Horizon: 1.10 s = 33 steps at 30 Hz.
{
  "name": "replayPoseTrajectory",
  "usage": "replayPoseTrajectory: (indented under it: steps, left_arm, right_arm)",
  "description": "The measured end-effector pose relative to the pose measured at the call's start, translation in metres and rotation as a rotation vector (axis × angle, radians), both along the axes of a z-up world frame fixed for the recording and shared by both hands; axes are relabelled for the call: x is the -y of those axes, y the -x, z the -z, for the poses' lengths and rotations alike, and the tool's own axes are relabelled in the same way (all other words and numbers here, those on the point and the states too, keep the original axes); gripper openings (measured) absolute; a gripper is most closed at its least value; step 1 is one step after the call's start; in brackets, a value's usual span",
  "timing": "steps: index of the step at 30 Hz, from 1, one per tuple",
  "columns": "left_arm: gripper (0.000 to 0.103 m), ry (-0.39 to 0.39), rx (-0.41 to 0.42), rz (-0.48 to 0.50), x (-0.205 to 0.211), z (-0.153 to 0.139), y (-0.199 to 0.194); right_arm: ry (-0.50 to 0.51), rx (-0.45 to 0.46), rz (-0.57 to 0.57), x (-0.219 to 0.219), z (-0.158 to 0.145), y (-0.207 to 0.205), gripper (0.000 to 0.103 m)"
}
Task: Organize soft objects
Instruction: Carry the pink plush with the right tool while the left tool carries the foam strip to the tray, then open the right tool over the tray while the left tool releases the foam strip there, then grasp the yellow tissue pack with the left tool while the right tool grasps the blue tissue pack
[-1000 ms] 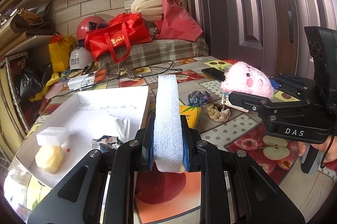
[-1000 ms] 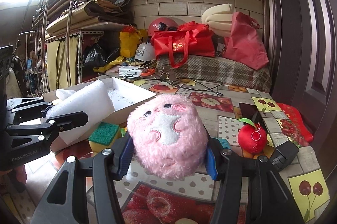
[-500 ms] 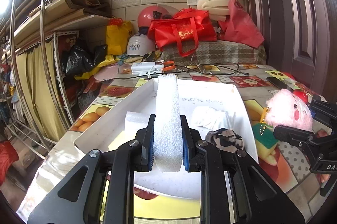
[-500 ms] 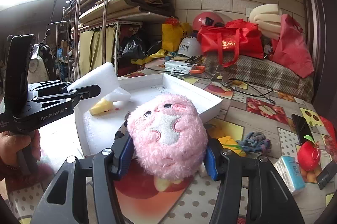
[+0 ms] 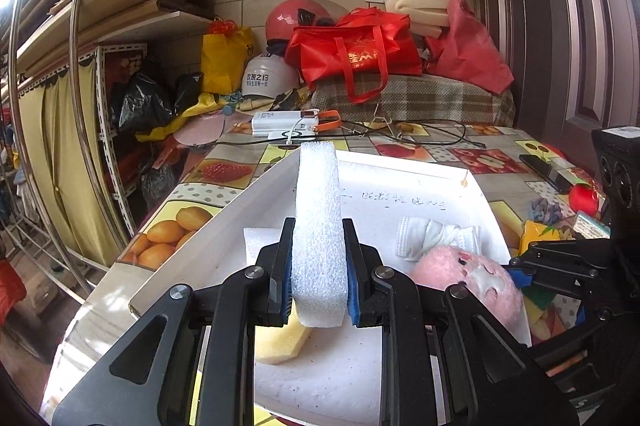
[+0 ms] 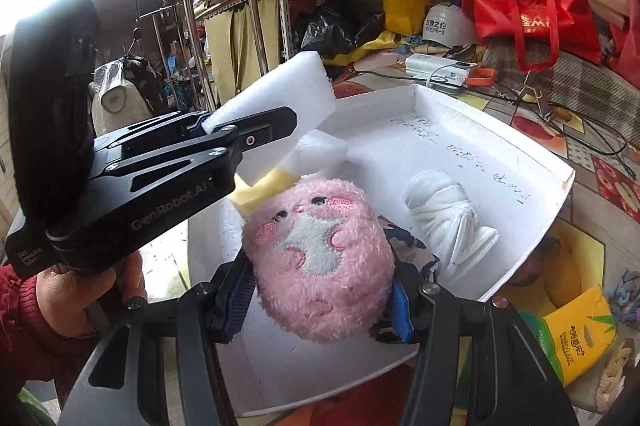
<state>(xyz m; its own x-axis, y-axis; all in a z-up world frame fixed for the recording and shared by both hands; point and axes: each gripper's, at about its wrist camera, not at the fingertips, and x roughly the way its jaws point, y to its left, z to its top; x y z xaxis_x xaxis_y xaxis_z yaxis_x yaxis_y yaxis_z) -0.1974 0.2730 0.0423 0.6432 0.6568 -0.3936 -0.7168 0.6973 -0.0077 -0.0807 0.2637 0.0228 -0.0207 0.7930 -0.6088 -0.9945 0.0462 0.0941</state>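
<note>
My left gripper [image 5: 318, 270] is shut on a white foam strip [image 5: 318, 226] and holds it above the near left part of the white tray [image 5: 404, 170]. It also shows in the right wrist view [image 6: 256, 134] with the foam strip [image 6: 280, 94]. My right gripper [image 6: 320, 290] is shut on a pink plush toy [image 6: 320, 258] held over the tray [image 6: 532, 162]; the plush also shows in the left wrist view [image 5: 472, 282]. In the tray lie a rolled white cloth [image 6: 448, 210], a white foam block [image 6: 320, 150] and a yellow sponge [image 5: 280, 342].
A yellow tissue pack [image 6: 580, 334] and a blue-grey knitted piece [image 5: 544, 208] lie on the table right of the tray. A red apple toy [image 5: 584, 196] and a phone [image 5: 544, 170] lie further right. Red bags [image 5: 352, 54] and helmets [image 5: 268, 78] crowd the back.
Both grippers have moved in over the tray with their loads. The pink plush now hangs low inside the tray, beside the white cloth.
</note>
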Motion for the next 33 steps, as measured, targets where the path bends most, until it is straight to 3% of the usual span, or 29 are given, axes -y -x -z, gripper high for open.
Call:
replayPoseTrajectory:
  steps: [7,14,16,17,18,19,20,22,33]
  left_arm:
    - [0.020,0.007,-0.020,0.026,-0.005,0.000,-0.006]
    - [0.020,0.021,-0.072,0.031,-0.009,0.002,-0.027]
    - [0.021,0.006,-0.062,-0.013,-0.008,0.001,-0.024]
    - [0.028,0.000,-0.043,-0.046,-0.008,0.000,-0.019]
    - [0.053,-0.002,-0.019,-0.074,-0.009,0.000,-0.013]
    - [0.075,0.002,0.006,-0.095,-0.010,-0.001,-0.007]
    - [0.102,0.007,0.027,-0.114,-0.012,-0.002,-0.002]
    - [0.103,0.003,0.051,-0.130,-0.013,-0.003,0.002]
    - [0.103,-0.087,0.073,-0.119,0.005,-0.007,0.006]
  right_arm:
    - [-0.011,0.019,0.250,-0.008,-0.004,-0.037,0.056]
    - [-0.034,0.047,0.231,-0.005,-0.008,-0.030,0.057]
    - [-0.033,0.063,0.205,-0.011,-0.009,-0.027,0.070]
    - [-0.035,0.074,0.214,-0.010,-0.009,-0.026,0.075]
    - [-0.037,0.077,0.220,-0.011,-0.010,-0.027,0.085]
    - [-0.040,0.075,0.220,-0.010,-0.010,-0.028,0.086]
    - [-0.040,0.079,0.221,-0.010,-0.010,-0.028,0.087]
    - [-0.048,0.101,0.224,-0.010,-0.011,-0.025,0.103]
    - [-0.185,0.175,0.283,0.027,-0.026,-0.016,0.103]
